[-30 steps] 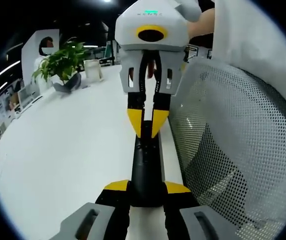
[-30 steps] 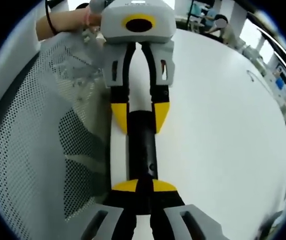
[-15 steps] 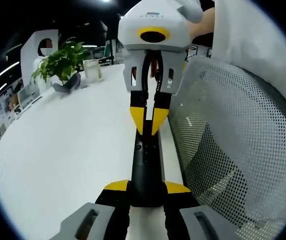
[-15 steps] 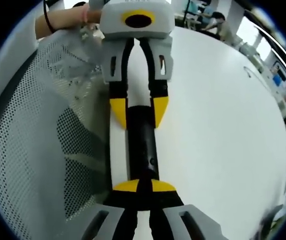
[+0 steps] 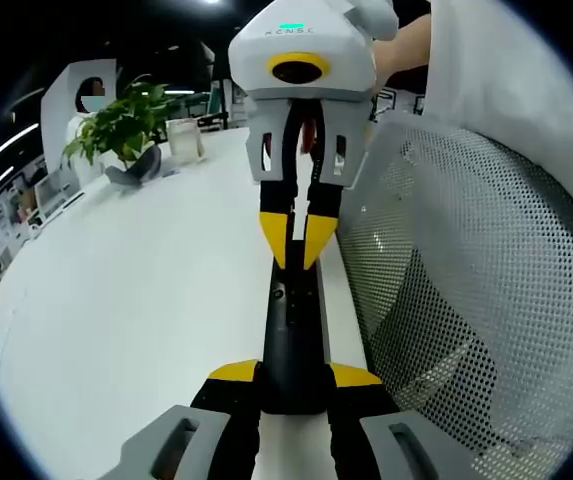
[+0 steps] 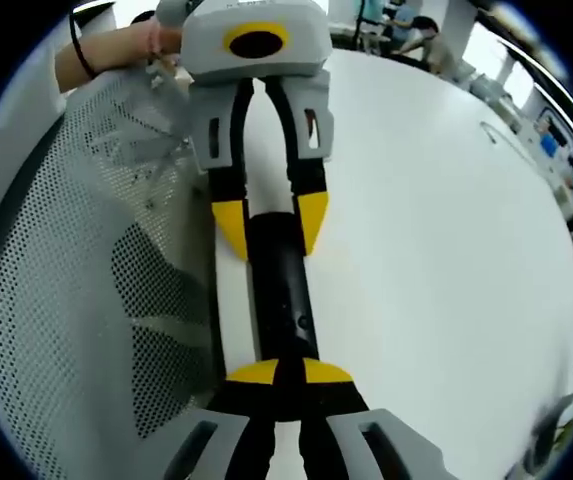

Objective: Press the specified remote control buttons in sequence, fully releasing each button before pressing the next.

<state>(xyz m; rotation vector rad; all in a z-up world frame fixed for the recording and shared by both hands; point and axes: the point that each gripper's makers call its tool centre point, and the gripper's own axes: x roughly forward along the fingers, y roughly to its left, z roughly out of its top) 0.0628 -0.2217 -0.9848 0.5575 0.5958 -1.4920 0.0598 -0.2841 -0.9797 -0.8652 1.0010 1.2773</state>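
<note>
A pressing step looks to be in hand. The left gripper (image 5: 293,385) is clamped round the near end of the black remote (image 5: 294,330), holding it lengthwise ahead of its jaws over the white table (image 5: 136,300). The right gripper (image 5: 297,245) faces it from the far end, yellow tips pinched nearly together and resting at the remote's button face; whether a button is actually down I cannot tell. Next it should lift fully clear before going to the following button. A mesh chair back (image 5: 466,300) stands just beside the remote
</note>
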